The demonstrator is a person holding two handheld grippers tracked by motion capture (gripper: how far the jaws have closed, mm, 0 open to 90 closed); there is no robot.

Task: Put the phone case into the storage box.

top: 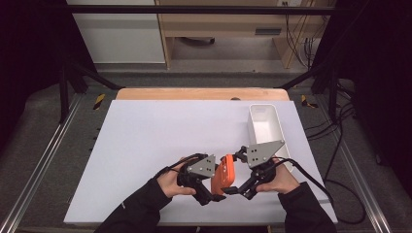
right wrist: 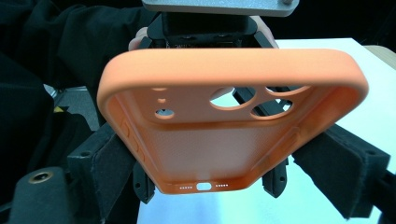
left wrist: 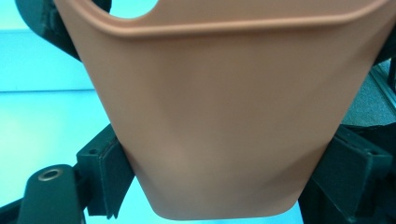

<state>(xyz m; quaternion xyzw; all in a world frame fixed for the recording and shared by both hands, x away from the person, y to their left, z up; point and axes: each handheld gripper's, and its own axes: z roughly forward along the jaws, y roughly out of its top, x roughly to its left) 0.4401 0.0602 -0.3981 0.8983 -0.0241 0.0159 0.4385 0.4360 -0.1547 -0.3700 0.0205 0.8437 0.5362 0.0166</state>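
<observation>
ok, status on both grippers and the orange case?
Left gripper and right gripper both shut on orange phone case, held above table. White bin behind, clear.

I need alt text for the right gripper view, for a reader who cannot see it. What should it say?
An orange phone case, seen from its open inner side with the camera cutouts showing, is gripped at its long edges between two black jaws. Beyond it the left gripper holds the case's far end, in front of a dark sleeve, with the white table at the right.
</observation>
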